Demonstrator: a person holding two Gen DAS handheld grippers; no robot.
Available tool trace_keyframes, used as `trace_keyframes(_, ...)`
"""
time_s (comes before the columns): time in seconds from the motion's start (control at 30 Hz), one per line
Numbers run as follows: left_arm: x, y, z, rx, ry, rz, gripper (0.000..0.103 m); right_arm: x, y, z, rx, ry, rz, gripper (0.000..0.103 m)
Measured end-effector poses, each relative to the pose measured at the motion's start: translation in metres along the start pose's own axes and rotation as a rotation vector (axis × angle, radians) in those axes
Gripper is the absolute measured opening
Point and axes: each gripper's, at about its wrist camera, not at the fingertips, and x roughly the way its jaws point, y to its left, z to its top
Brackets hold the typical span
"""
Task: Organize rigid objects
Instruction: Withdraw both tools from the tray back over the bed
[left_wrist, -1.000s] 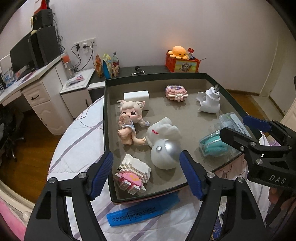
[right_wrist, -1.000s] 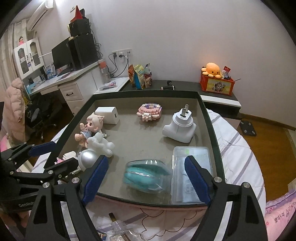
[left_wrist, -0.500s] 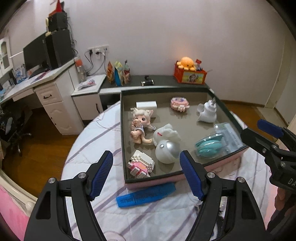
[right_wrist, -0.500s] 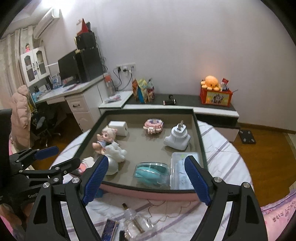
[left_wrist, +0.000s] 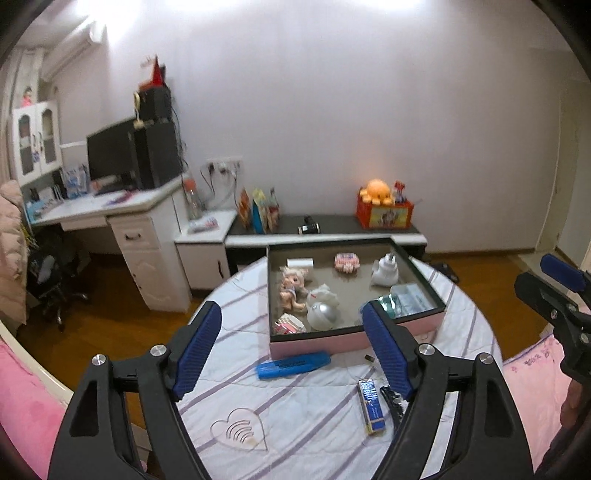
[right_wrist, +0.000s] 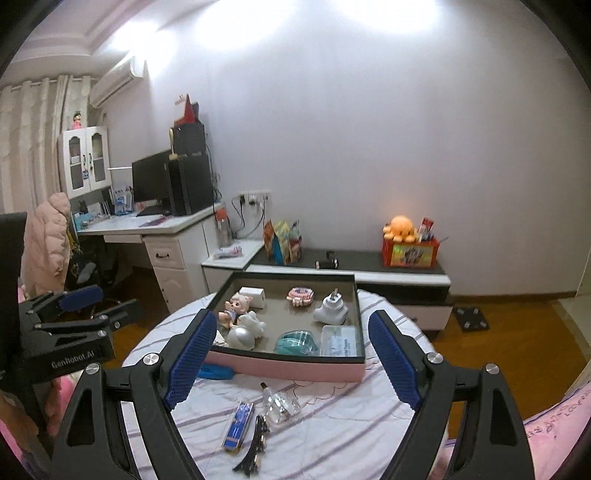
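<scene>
Left hand-held gripper (left_wrist: 291, 347): jaws apart, just widened further, nothing between them. Right hand-held gripper (right_wrist: 291, 363): jaws apart, empty. Pink shallow box with dark rim (right_wrist: 295, 367): on the round table under a striped white cloth (left_wrist: 314, 417), holding a small doll (right_wrist: 236, 308), silver ball (right_wrist: 242, 338), white plug adapter (right_wrist: 331, 309). Blue flat case (left_wrist: 293, 364): on the cloth, just beside the box front.
</scene>
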Motion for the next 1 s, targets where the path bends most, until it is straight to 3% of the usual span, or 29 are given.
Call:
trace_keyframes(0.27,-0.071,-0.004,-0.015,0.016,-0.122,0.009,0.093,-0.069,0.009,-0.011,-0.014,-0.098,-0.020,0.086)
trace_keyframes(0.5,-0.107,-0.006,-0.032,0.029,-0.178,-0.014,0.095,-0.100,0.008,-0.026,0.003,-0.142,-0.045,0.086)
trace_keyframes(1.0,-0.121,-0.012,-0.042,0.025,-0.215,0.025,0.100,-0.118,0.007,-0.036,0.005,-0.161,-0.061,0.086)
